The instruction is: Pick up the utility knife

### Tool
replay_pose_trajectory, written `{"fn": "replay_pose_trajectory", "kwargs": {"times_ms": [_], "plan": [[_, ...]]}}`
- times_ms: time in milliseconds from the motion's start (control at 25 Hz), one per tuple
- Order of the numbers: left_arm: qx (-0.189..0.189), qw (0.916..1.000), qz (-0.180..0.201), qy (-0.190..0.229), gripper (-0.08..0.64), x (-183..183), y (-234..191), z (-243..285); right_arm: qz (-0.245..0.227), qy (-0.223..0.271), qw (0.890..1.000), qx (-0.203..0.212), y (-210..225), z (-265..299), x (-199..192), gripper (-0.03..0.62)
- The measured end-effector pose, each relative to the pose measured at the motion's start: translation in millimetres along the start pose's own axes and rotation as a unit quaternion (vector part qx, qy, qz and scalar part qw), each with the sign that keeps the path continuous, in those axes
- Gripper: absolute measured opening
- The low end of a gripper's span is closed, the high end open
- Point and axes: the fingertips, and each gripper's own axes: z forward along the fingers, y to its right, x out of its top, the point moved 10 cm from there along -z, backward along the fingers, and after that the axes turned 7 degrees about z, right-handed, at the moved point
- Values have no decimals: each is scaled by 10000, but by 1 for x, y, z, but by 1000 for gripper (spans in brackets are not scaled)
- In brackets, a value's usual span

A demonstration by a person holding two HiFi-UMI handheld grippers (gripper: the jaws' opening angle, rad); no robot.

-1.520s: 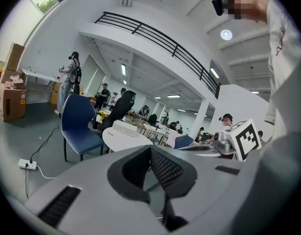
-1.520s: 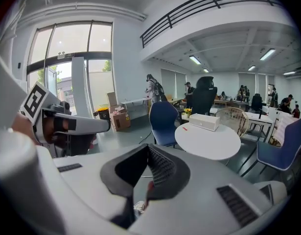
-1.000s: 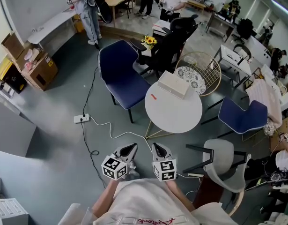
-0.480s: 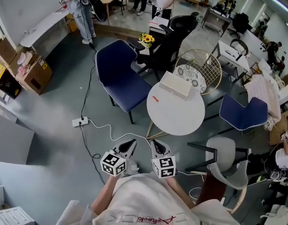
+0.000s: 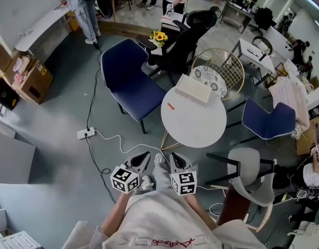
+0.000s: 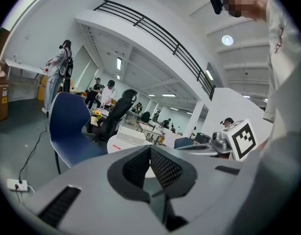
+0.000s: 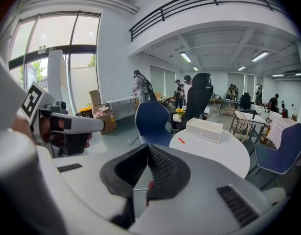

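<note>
The utility knife is a small red-orange strip lying on the left part of a round white table. It also shows as a red mark in the left gripper view and the right gripper view. My left gripper and right gripper hang side by side over the grey floor, short of the table's near edge and well apart from the knife. Both point towards the table. In each gripper view the left gripper and the right gripper have their jaws shut with nothing between them.
A white box sits at the table's far side. Chairs ring the table: a blue chair, a black office chair, a gold wire chair, another blue one, a grey chair. A power strip with white cable crosses the floor.
Both grippers have moved a little forward towards the round table, staying side by side. Their jaws look the same as before, and the knife has not moved.
</note>
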Motion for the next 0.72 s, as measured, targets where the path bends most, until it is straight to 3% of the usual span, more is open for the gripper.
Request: {"fn": "replay_pose_trajectory", "kwargs": {"times_ms": [440,720], "plan": [[207,9997,96,-15,14,23,-40,27,65,118,9998,168,20,52,30,17],[277,9995,133,-94,12,46,-76,71,125,115,9995,261,48,100,59,17]]}}
